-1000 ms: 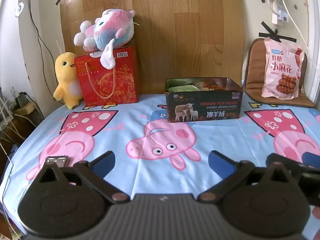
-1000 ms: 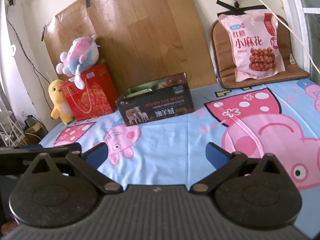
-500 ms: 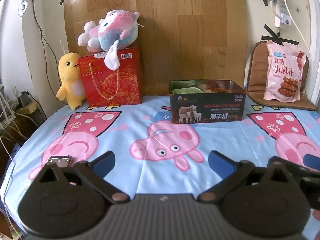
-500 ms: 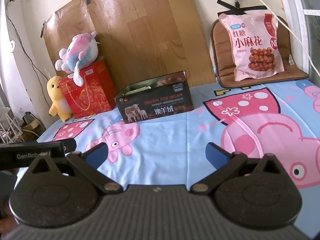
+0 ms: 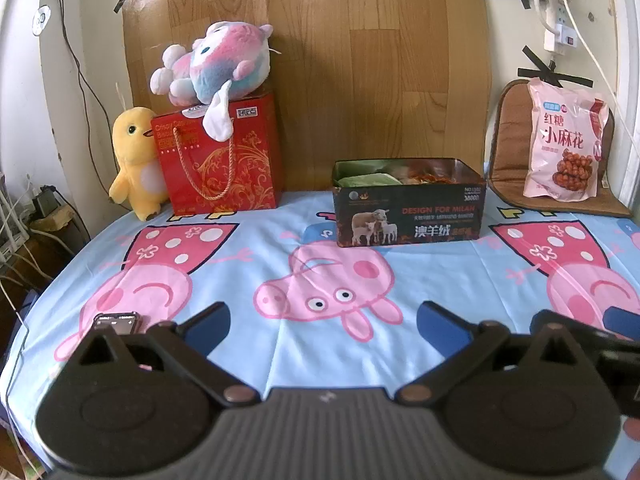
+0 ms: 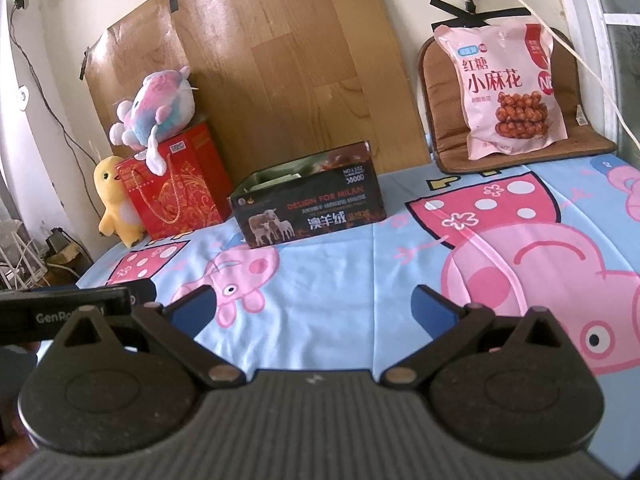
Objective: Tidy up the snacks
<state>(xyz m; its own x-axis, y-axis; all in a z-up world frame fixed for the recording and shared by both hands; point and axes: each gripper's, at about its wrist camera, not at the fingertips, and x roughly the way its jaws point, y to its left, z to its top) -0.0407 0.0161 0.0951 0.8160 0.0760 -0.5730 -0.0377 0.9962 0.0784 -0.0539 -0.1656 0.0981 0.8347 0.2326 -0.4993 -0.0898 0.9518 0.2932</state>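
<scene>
Nearest in the left wrist view, the left tool (image 5: 323,322) has its two blue fingers spread wide with nothing between them, above a surface (image 5: 260,344) covered in a light blue cartoon-pig cloth. Only this view shows a small phone-like device (image 5: 118,322) lying on the cloth just beyond the left finger, and the dark edge of the other tool at far right. The right tool (image 6: 314,307) is likewise spread wide and empty; its view alone shows a black bar with white lettering (image 6: 66,312) at the left edge. Farther back, near the middle of the surface, stands a dark open tin (image 5: 408,208) printed with sheep; the left view looks into it and shows green and orange packets, while the right view sees mostly its front wall. Behind and to the left sit a red gift bag (image 5: 218,156), a pastel plush toy (image 5: 218,66) on top of it, and a yellow plush duck (image 5: 134,160) beside it. At far right a pink snack bag (image 6: 506,86) leans upright on a brown cushion (image 6: 444,136), well apart from the tin.
</scene>
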